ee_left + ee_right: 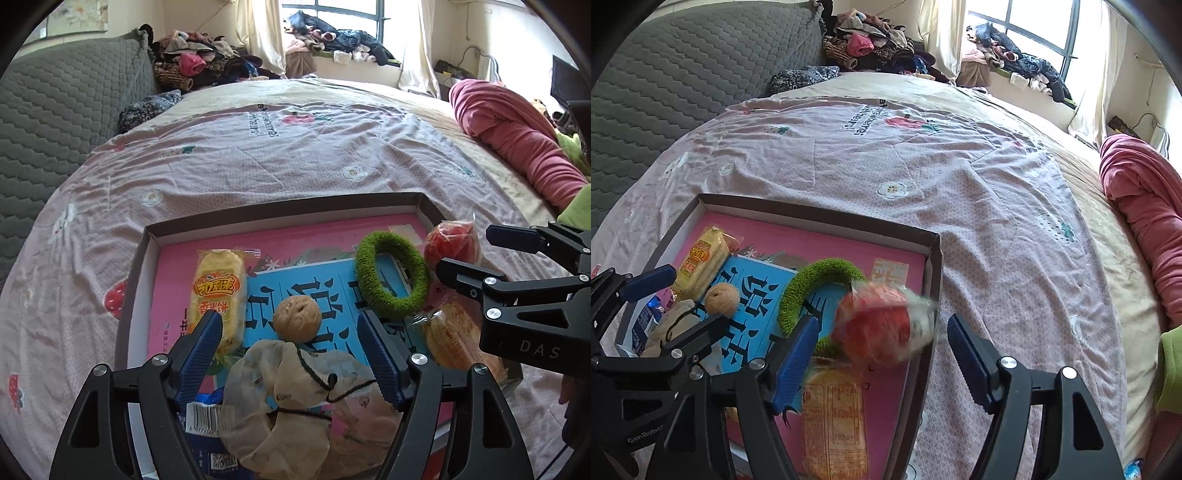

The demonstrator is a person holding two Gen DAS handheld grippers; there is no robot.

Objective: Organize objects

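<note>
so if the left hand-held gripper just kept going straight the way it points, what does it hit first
Most likely the beige drawstring pouch, which lies between the open fingers of the left hand-held gripper. The walnut sits just beyond it in the box. Depth is hard to judge through the fisheye.

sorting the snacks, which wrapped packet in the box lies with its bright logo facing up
The yellow rice-cake packet at the box's left side, beside the walnut. The other snack packet, near the right gripper, shows only its printed label panel.
</note>
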